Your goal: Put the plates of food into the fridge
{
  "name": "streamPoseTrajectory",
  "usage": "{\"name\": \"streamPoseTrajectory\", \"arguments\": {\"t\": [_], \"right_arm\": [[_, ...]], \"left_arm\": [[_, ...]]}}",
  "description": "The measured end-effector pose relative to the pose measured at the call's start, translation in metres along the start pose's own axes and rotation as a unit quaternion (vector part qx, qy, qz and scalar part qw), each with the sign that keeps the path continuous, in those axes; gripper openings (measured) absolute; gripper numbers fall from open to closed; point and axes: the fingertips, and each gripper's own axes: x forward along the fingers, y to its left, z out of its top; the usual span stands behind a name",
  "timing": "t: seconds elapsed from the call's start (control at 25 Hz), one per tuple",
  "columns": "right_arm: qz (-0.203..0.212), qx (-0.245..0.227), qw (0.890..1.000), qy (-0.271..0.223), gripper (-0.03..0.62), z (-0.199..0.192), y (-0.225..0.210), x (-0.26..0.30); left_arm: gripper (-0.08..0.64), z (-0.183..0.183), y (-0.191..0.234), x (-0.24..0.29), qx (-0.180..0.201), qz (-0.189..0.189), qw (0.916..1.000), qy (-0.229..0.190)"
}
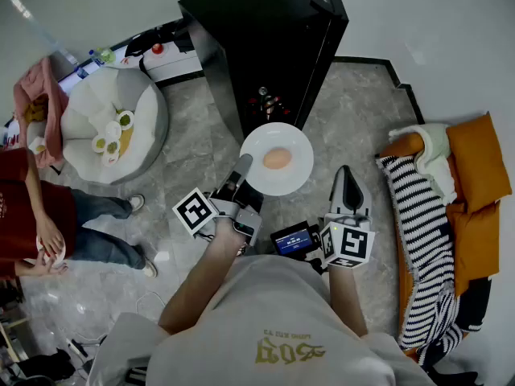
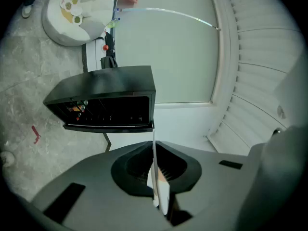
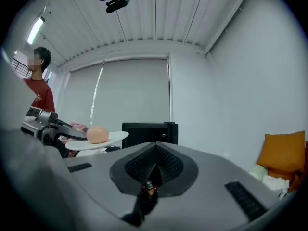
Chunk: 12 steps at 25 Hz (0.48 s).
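Note:
A white plate (image 1: 278, 159) with a pale round bun (image 1: 277, 158) on it hangs level above the floor, and my left gripper (image 1: 242, 167) is shut on its near rim. In the left gripper view the plate (image 2: 156, 177) shows edge-on between the jaws. The black fridge (image 1: 265, 39) stands just beyond the plate, its front open with bottles (image 1: 266, 101) inside. Beside the plate, my right gripper (image 1: 347, 175) is shut and holds nothing. From the right gripper view the plate (image 3: 98, 139) and bun (image 3: 97, 134) sit to the left, in front of the fridge (image 3: 150, 128).
A white round seat (image 1: 113, 123) with several small dishes (image 1: 111, 133) stands at the left. A person in a red top (image 1: 32, 215) stands beside it. A sofa with orange cushions (image 1: 475, 175) and a striped blanket (image 1: 418, 240) lies to the right.

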Motion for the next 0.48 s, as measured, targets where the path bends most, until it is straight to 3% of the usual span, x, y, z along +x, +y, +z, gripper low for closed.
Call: {"name": "streamPoseTrajectory", "arguments": {"t": [0.48], "right_arm": [[0.006,0.000,1.000,0.001,0.009,-0.0028,-0.0041,0.0017]], "left_arm": [[0.017,-0.0026,0.0038,0.0011,-0.004,0.003,1.0000,-0.007]]}}
